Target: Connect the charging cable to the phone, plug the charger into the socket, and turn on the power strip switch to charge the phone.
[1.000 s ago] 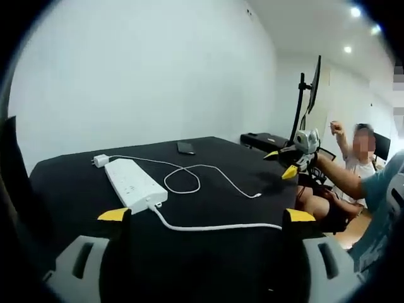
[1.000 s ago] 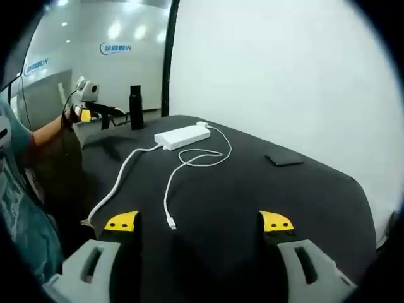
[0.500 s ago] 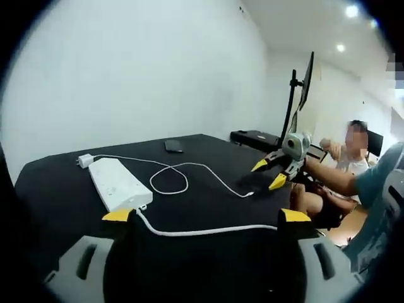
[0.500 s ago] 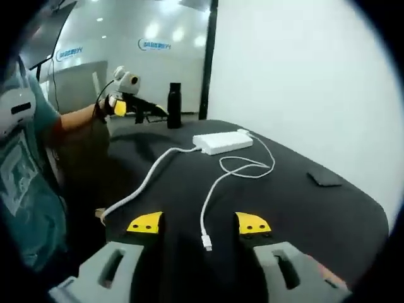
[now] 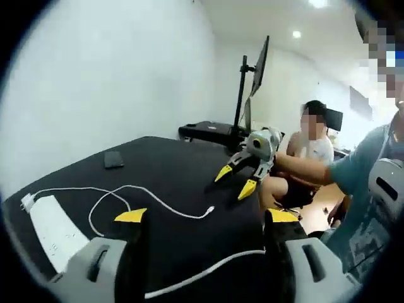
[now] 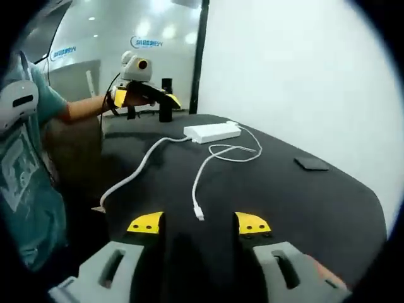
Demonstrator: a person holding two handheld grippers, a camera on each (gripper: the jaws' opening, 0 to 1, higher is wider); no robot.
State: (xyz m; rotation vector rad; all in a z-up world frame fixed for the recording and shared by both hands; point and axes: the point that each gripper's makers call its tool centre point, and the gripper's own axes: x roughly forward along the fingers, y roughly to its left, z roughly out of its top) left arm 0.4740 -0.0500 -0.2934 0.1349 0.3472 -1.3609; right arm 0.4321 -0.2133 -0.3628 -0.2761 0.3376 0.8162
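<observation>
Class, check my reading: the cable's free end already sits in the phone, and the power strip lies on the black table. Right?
Not quite. In the right gripper view the cable's free end lies loose on the black table, far from the phone. The power strip is on the table.

A black-covered table (image 5: 170, 167) anchors the room: beyond its far edge a monitor on a stand (image 5: 257, 66) rises beside a seated person (image 5: 308, 158), while a dark bottle (image 6: 166, 101) stands past its opposite end, before a glass wall bearing a blue logo (image 6: 145, 41).
</observation>
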